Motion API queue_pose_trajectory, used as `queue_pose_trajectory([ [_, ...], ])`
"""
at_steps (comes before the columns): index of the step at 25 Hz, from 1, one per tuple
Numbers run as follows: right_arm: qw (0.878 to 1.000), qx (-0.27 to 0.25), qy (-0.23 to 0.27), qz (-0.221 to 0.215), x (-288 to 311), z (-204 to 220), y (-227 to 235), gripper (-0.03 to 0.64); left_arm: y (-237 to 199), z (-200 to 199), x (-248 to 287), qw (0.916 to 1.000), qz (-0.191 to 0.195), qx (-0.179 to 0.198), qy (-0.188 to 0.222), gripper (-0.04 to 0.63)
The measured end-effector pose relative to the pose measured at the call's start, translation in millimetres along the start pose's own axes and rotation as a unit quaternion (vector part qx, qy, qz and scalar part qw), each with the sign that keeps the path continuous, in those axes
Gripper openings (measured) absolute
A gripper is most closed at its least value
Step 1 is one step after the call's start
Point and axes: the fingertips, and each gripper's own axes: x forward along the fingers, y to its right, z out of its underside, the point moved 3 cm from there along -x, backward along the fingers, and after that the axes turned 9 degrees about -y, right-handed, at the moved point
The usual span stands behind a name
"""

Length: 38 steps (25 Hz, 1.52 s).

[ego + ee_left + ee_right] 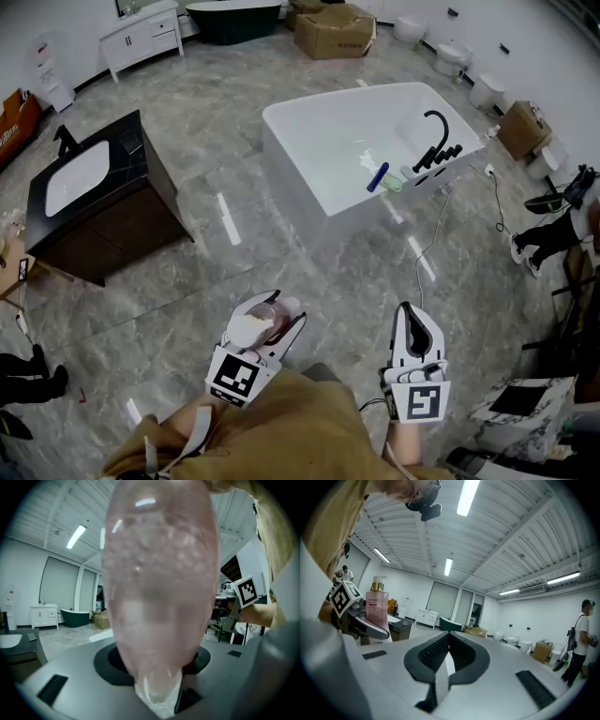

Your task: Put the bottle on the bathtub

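Note:
My left gripper (270, 323) is shut on a pink translucent bottle (255, 326) with a white pump top, held upright low in the head view. In the left gripper view the bottle (159, 583) fills the middle of the picture between the jaws. In the right gripper view the same bottle (376, 605) stands up in the left gripper at the left. My right gripper (416, 330) is shut with nothing in it, its pads (440, 654) pressed together. The white bathtub (319, 169) stands ahead across the floor, with a black faucet (437, 141) at its right end.
A blue item (377, 176) lies on the tub's rim near the faucet. A dark vanity with a white sink (80, 183) stands at the left. Cardboard boxes (334, 30), a dark green tub (232, 19) and toilets (452, 58) line the back. A person (581, 641) stands at the right.

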Motion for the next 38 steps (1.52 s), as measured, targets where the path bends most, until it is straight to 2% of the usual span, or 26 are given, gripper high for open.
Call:
queue_pose_trajectory([
  [9,1.000,0.004,-0.004,0.007,12.4,1.1,-3.2,-0.003,-11.7,7.3,4.9,0.9999,0.006,-0.004,-0.007,0.230],
  [17,1.000,0.008,0.007,-0.012,56.4,6.2,32.0,-0.003,-17.7,-3.3,44.4,0.9998,-0.006,-0.007,-0.016,0.230],
  [19,1.000,0.008,0.012,-0.018,70.0,5.9,45.0,-0.003,-20.4,-8.5,58.8,0.9996,-0.012,-0.016,-0.018,0.230],
  [28,0.999,0.023,0.023,-0.036,141.1,20.2,139.5,-0.003,-33.4,-52.6,159.4,0.9993,-0.028,-0.007,-0.023,0.230],
  [38,0.996,0.026,0.022,-0.083,202.0,38.5,212.1,-0.003,-47.7,-87.1,245.8,0.9958,-0.085,-0.018,-0.026,0.230],
])
